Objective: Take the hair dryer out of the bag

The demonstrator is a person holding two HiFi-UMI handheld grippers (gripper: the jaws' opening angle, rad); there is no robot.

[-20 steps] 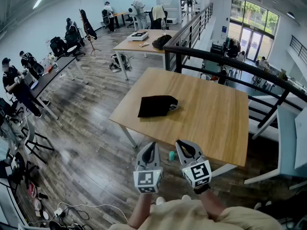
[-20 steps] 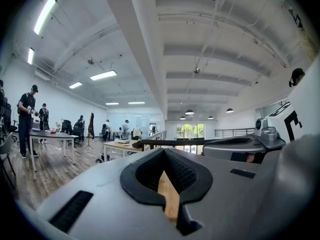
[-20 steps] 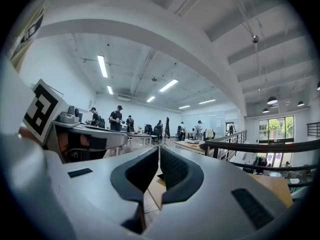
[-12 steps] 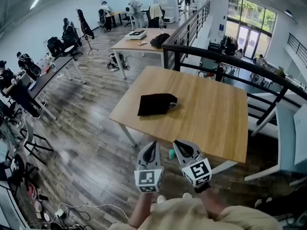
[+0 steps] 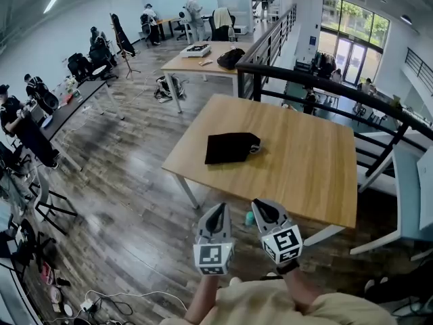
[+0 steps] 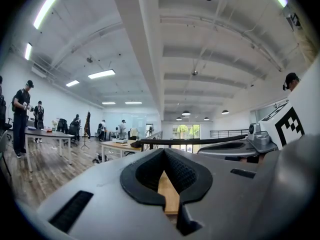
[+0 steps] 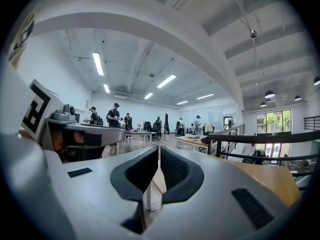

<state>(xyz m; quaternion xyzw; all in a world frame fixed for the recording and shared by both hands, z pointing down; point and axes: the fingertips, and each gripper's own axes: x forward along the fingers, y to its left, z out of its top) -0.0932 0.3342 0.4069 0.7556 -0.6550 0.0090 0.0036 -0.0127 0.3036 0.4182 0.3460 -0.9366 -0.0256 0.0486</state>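
A black bag [image 5: 232,147] lies flat on the wooden table [image 5: 304,168], towards its left side. The hair dryer itself is hidden; only a small pale bit shows at the bag's right end [image 5: 255,148]. My left gripper [image 5: 218,210] and right gripper [image 5: 260,206] are held side by side and level, short of the table's near edge and well away from the bag. Both are shut with nothing between the jaws, as the left gripper view [image 6: 163,152] and the right gripper view [image 7: 159,149] also show.
A black railing [image 5: 325,90] runs behind the table. Another table [image 5: 203,59] with a dark bag stands further back, and desks with people line the left wall [image 5: 74,103]. A white table [image 5: 409,195] is at the right. A small teal thing [image 5: 249,218] shows between the grippers.
The table and bag have drifted slightly to the right in the head view. Both grippers stay shut and side by side, short of the table.
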